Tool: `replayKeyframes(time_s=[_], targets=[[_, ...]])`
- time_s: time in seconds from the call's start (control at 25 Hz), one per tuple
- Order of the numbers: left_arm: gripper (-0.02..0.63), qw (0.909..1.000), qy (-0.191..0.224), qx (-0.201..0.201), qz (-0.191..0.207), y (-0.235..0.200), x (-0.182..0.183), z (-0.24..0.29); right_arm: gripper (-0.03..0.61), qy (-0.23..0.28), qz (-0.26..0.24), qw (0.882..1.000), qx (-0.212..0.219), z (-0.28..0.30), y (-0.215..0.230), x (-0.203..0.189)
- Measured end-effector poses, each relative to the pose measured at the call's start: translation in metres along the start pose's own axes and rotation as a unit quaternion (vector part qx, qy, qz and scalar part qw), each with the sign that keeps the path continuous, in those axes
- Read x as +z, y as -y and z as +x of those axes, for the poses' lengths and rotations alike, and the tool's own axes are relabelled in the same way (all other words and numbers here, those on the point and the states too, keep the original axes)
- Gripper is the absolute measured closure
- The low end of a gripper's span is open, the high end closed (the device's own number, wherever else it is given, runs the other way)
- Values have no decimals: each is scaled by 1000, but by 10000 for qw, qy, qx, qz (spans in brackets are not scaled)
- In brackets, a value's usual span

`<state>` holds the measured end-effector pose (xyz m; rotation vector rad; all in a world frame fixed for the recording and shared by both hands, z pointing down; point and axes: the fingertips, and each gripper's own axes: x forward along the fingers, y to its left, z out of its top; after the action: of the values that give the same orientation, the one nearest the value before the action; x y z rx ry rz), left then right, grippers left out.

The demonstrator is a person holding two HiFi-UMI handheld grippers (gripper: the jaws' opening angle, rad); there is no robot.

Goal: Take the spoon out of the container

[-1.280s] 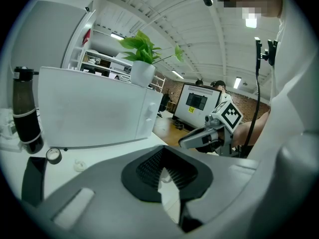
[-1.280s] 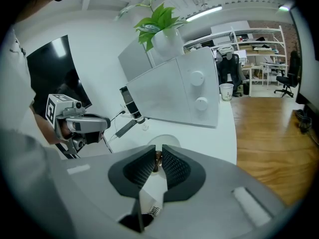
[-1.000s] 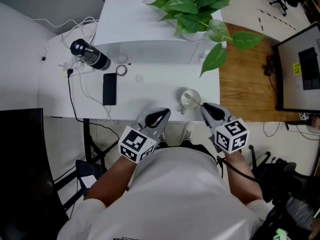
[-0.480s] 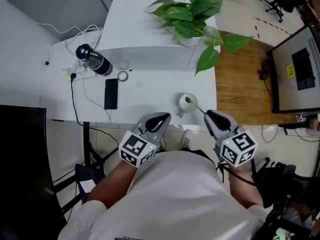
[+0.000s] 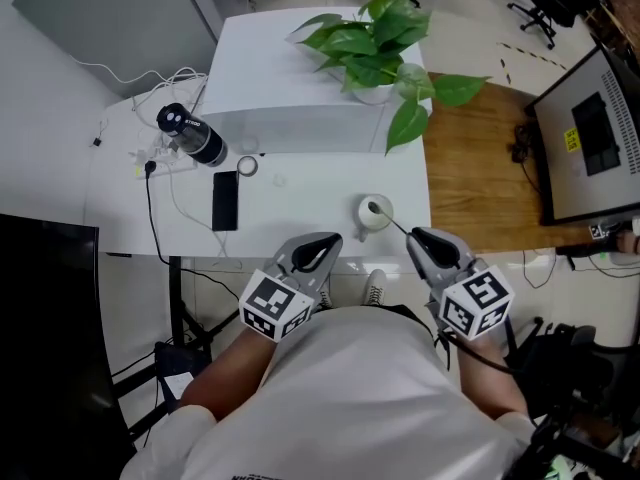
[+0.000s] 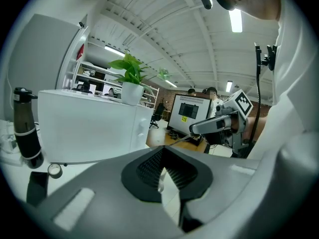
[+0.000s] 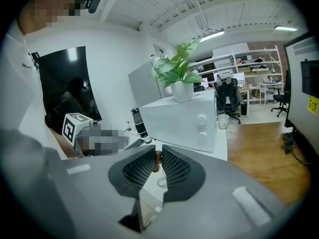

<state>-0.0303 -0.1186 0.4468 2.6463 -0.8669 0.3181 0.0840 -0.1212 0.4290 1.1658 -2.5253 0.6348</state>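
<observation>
The right gripper (image 5: 418, 238) clamps its ribbed black pads on the brown, knobbed end of a thin spoon (image 5: 398, 222). The spoon slants up out of a small round white container (image 5: 374, 211) on the smooth white table (image 5: 300, 203). The left gripper (image 5: 322, 241) hovers nearby at the table's edge, its jaws pressed together on nothing.

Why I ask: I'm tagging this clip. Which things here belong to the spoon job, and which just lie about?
In the job:
spoon, its handle gripped by the right hand-held gripper
white container

Lying about:
phone
black bottle
tape roll
potted plant
The left hand-held gripper is shut and holds nothing.
</observation>
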Motion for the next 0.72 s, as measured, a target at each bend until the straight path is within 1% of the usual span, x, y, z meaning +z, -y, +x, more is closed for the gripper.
replayKeyframes(time_s=[0.16,0.32,0.52,0.72], targets=[[610,9999,20,-98,38,-1,0,-8,529,57,30,9999,-147,-1,-6,0],[609,9996,13,-259,144,-3,-2,-18,529,175,109,9990,-384,-1,-14,-3],[611,9978,-80,-576,302,3,-11,-28,529,332,175,9971,-667,-9,-24,-8],[609,9981,-13,-519,337,11,-12,-39,529,377,77,9971,-660,-20,-37,-11]])
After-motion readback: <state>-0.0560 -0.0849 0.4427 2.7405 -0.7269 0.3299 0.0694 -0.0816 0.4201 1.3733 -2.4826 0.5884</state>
